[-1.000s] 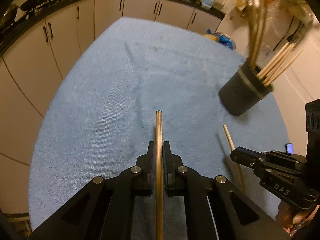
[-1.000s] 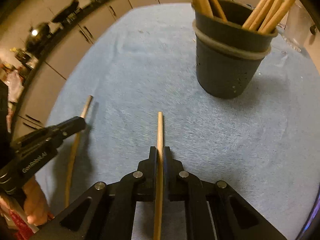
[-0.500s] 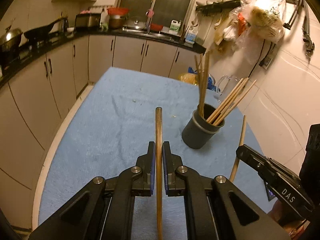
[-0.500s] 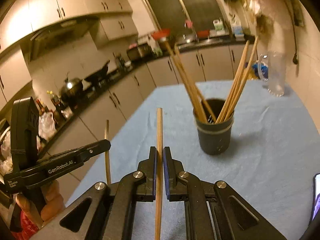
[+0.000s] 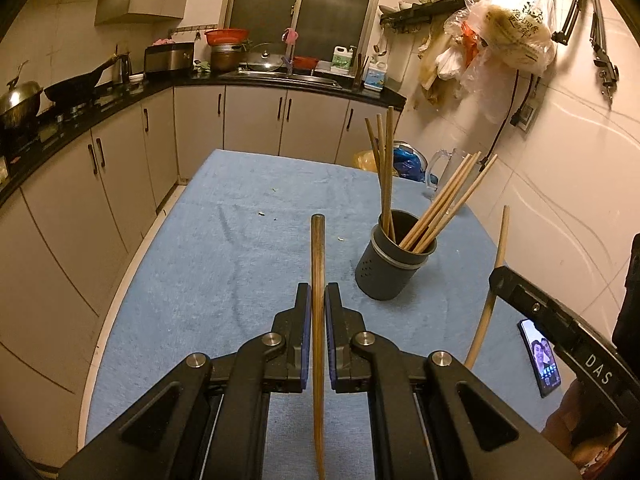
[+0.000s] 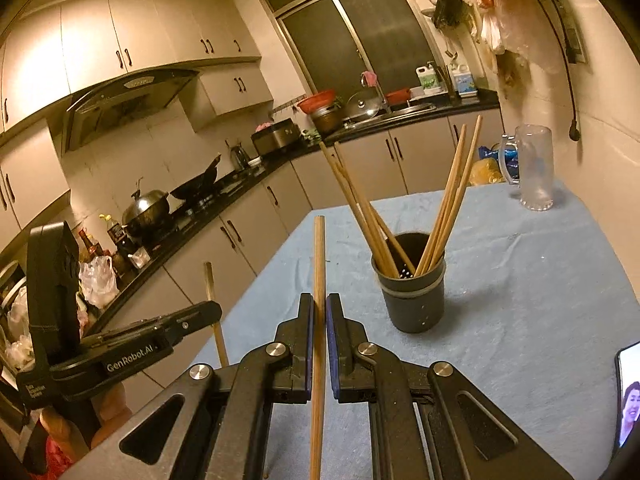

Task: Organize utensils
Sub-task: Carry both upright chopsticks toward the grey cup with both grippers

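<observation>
A dark grey holder cup [image 5: 394,266] [image 6: 413,295] with several wooden chopsticks stands on the blue towel-covered table [image 5: 224,264]. My left gripper [image 5: 317,294] is shut on a dark wooden chopstick [image 5: 317,256], held above the table, left of the cup. My right gripper [image 6: 319,304] is shut on a lighter wooden chopstick [image 6: 319,256], also raised, near side of the cup. Each gripper shows in the other's view: the right one [image 5: 496,276] with its chopstick [image 5: 498,256], the left one [image 6: 214,310] with its chopstick [image 6: 211,292].
A phone [image 5: 540,356] lies on the table at the near right. A clear glass mug [image 6: 534,168] stands at the table's far right corner. Kitchen cabinets and a counter with pots run along the left and back. Bags hang on the right wall.
Both grippers have lifted and tilted up from the table, each still holding its chopstick. The view went from looking down at the towel to looking across the kitchen.
</observation>
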`<state>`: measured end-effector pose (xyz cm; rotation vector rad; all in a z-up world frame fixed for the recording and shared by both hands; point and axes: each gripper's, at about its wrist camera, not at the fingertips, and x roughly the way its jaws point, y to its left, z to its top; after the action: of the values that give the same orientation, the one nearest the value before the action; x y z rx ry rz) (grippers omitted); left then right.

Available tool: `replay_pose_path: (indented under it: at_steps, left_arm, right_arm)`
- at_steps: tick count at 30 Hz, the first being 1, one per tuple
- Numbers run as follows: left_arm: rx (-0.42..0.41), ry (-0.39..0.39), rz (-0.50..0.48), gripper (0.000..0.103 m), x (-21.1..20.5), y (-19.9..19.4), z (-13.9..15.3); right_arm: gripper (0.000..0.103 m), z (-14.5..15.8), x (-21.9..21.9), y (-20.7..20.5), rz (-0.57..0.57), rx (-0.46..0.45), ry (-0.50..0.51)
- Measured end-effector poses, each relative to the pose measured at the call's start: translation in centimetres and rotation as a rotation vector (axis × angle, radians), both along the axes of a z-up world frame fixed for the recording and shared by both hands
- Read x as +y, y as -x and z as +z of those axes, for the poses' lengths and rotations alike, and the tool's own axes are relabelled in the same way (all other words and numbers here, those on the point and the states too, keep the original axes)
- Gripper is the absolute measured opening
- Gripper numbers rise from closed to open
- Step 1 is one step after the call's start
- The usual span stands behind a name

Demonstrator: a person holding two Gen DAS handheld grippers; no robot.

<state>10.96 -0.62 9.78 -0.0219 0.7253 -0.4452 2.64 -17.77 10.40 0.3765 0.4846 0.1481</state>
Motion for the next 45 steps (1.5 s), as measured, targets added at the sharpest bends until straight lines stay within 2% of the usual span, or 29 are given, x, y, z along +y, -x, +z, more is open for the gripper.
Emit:
replay_pose_path:
  at_steps: [45]
  left_arm:
    - [-0.027, -0.045, -0.036, 0.006, -2.0, 0.5, 1.4]
  right_arm:
    - [0.006, 1.1, -2.1, 0.9, -0.075, -0.043, -0.037]
